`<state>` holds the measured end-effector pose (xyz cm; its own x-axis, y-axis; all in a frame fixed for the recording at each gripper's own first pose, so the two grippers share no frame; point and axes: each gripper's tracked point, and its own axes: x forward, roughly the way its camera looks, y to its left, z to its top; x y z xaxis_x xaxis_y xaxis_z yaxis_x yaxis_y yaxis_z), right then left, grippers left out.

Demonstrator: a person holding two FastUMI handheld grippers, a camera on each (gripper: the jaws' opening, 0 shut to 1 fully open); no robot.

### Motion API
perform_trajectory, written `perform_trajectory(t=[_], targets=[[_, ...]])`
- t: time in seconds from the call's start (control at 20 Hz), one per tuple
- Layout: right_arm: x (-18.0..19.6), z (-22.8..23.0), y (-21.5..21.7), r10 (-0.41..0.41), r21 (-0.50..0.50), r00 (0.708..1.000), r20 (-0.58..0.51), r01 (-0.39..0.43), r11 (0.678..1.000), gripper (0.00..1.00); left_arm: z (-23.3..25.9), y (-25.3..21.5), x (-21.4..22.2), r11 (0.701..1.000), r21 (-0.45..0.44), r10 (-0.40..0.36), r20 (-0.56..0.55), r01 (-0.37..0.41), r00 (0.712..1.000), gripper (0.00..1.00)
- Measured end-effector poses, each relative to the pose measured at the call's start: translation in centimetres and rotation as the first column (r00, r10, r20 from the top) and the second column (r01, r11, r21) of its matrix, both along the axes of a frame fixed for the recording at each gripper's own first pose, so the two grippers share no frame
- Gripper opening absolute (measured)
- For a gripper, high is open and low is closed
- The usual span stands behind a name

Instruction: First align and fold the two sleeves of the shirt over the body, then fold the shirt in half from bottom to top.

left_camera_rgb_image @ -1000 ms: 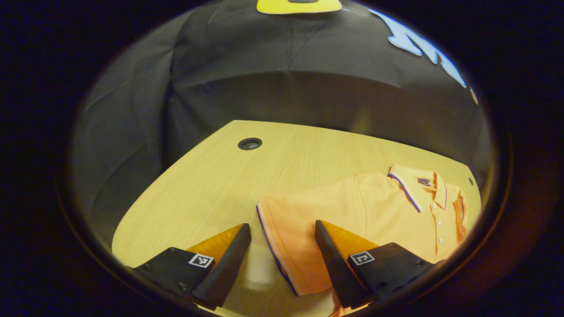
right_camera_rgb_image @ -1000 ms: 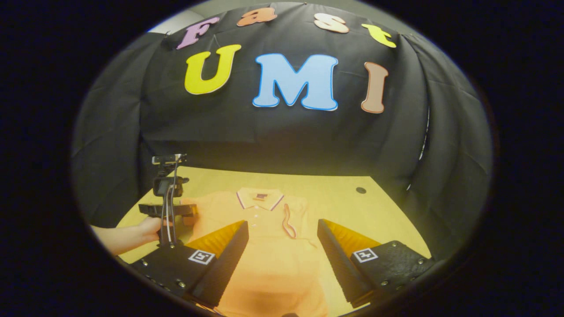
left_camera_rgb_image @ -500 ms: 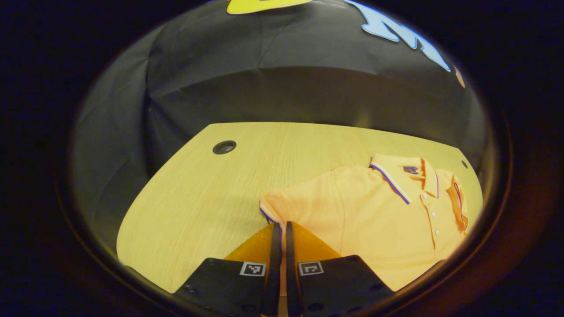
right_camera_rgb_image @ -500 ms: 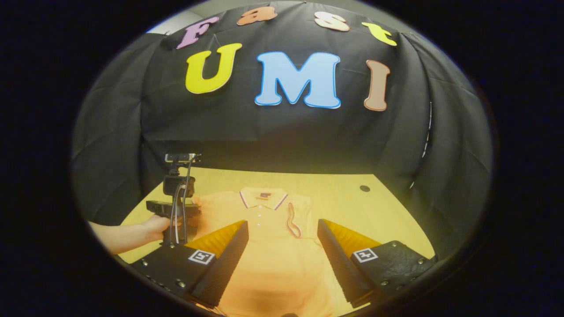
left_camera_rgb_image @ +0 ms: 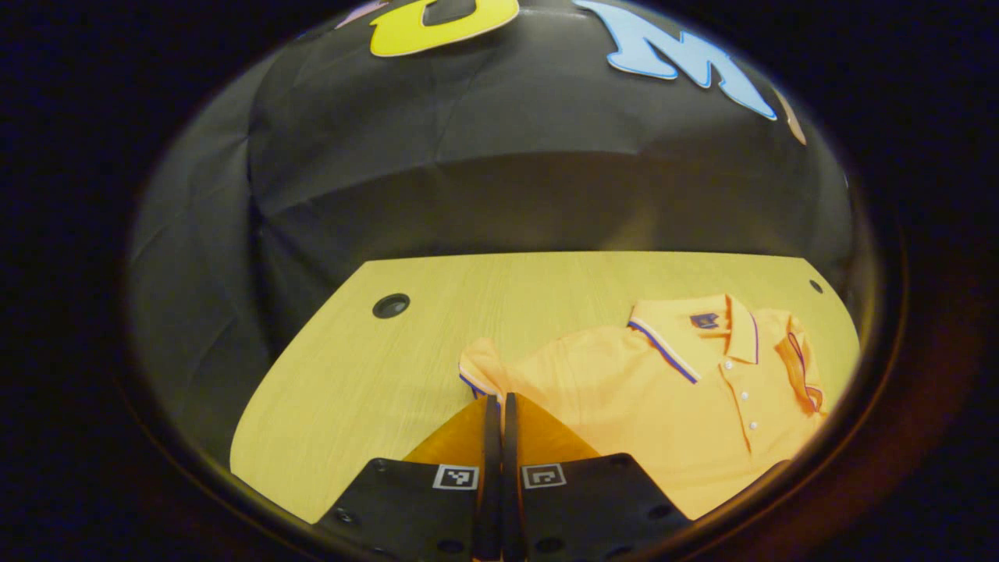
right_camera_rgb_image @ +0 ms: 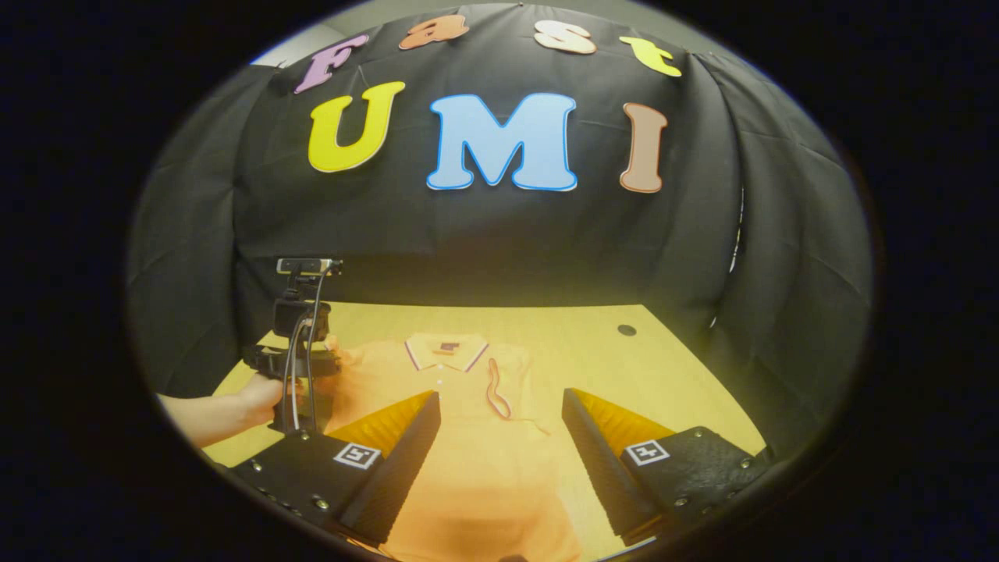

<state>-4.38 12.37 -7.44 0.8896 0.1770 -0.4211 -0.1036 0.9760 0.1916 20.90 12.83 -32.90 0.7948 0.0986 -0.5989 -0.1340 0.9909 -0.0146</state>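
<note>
An orange polo shirt (left_camera_rgb_image: 640, 390) lies flat on the wooden table (left_camera_rgb_image: 351, 375), collar (left_camera_rgb_image: 695, 328) toward the back wall. One sleeve (left_camera_rgb_image: 800, 363) lies folded over the chest. The other sleeve (left_camera_rgb_image: 478, 367) sticks out sideways, and my left gripper (left_camera_rgb_image: 497, 400) is shut on its striped cuff. In the right gripper view the shirt (right_camera_rgb_image: 468, 468) runs under my right gripper (right_camera_rgb_image: 499, 410), which hangs open above the lower body with nothing between its fingers. The left gripper (right_camera_rgb_image: 328, 365) shows there at the shirt's left edge, held by a hand (right_camera_rgb_image: 254, 398).
A round cable hole (left_camera_rgb_image: 391, 305) sits in the table left of the shirt, and another hole (right_camera_rgb_image: 627, 330) near the back right corner. Black cloth walls close the table's far and side edges. Bare wood (right_camera_rgb_image: 624, 375) lies right of the shirt.
My left gripper went from open around the outstretched sleeve's cuff to shut on it, and the cuff now bunches up slightly. The right gripper stayed open over the shirt, barely shifting.
</note>
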Motion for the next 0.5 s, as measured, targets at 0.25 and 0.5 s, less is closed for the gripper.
perform_trajectory(t=[0.25, 0.5], targets=[[-0.5, -0.4, -0.3, 0.0, 0.001, 1.0, -0.007, 0.0, 1.0, 0.98, 0.9, -3.1, 0.4, 0.998, 0.02, -0.06, 0.006, 0.06, 0.998, 0.06], [-0.7, -1.3, -1.1, -0.034, 0.007, 0.999, -0.027, 0.034, 0.999, 0.98, 0.0, -6.1, 0.3, 0.992, 0.036, -0.123, -0.019, 0.124, 0.992, 0.07]])
